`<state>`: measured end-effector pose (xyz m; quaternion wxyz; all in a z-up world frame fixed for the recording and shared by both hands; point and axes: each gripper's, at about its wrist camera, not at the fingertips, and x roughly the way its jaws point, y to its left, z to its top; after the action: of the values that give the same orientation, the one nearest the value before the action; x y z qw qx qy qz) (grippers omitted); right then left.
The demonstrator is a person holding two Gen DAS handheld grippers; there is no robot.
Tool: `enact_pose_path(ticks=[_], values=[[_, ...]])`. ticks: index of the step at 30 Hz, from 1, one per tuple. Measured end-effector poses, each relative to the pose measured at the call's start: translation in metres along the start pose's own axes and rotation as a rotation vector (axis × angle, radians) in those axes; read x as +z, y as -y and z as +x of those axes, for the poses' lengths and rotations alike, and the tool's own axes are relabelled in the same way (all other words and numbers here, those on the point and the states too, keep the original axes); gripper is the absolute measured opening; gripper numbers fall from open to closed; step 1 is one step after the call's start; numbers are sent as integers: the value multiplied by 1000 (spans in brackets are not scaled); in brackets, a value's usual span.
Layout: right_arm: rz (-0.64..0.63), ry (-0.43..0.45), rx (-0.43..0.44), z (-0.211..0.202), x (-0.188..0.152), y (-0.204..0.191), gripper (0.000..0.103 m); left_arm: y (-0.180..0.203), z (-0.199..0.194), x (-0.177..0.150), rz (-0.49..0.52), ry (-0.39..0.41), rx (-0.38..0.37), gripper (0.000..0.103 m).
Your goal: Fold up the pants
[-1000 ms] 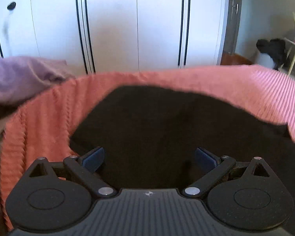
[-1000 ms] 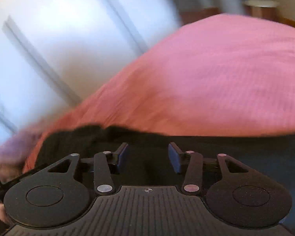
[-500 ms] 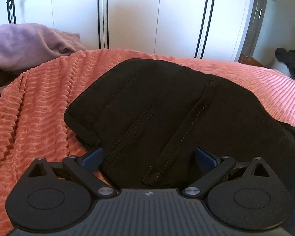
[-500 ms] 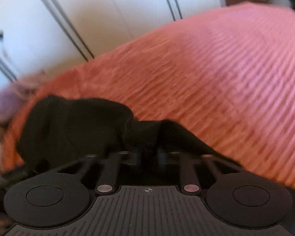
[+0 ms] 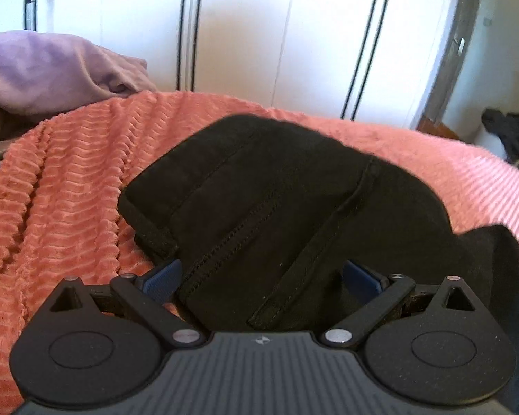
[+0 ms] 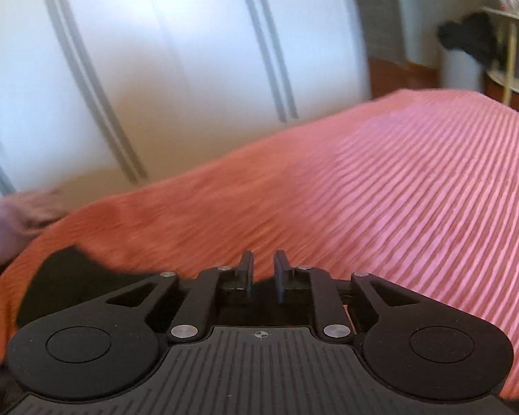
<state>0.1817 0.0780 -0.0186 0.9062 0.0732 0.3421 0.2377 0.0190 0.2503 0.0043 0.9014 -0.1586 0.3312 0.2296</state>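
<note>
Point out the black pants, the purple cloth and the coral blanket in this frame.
black pants point(image 5: 276, 186), left wrist view, on the folded top panel.
purple cloth point(image 5: 52, 69), left wrist view, on its bunched middle.
coral blanket point(image 6: 380, 190), right wrist view, on bare ribbed surface.

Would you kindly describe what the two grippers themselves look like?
The left gripper and right gripper look alike: matte black, two round discs each side of a ribbed grey centre plate, silver pivot pins, angled link arms, dark blue fingers. No cables or sleeves show.

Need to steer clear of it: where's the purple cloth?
Left wrist view, far left: the purple cloth is bunched at the orange bedspread's edge, before the white wardrobe.
</note>
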Motion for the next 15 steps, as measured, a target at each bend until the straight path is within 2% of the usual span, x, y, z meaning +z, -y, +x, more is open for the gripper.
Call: enact_pose_path(ticks=[2, 4, 5, 7, 10, 12, 15], values=[[-23, -56, -2, 1, -20, -4, 13, 6, -11, 1, -28, 52, -4, 99], [-43, -127, -90, 21, -38, -4, 11, 15, -16, 3, -12, 76, -9, 99], [-48, -141, -142, 31, -42, -1, 2, 20, -18, 4, 7, 89, 5, 99], [-9, -140, -164, 53, -45, 9, 0, 26, -26, 5, 14, 129, 19, 99], [41, -87, -175, 63, -38, 14, 0, 29, -47, 7, 2, 250, 92, 99], [71, -79, -179, 64, -37, 16, 0, 34, -49, 14, 43, 286, 64, 99], [124, -65, -137, 51, -43, 24, 1, 48, -24, 31, 83, 195, -75, 99]])
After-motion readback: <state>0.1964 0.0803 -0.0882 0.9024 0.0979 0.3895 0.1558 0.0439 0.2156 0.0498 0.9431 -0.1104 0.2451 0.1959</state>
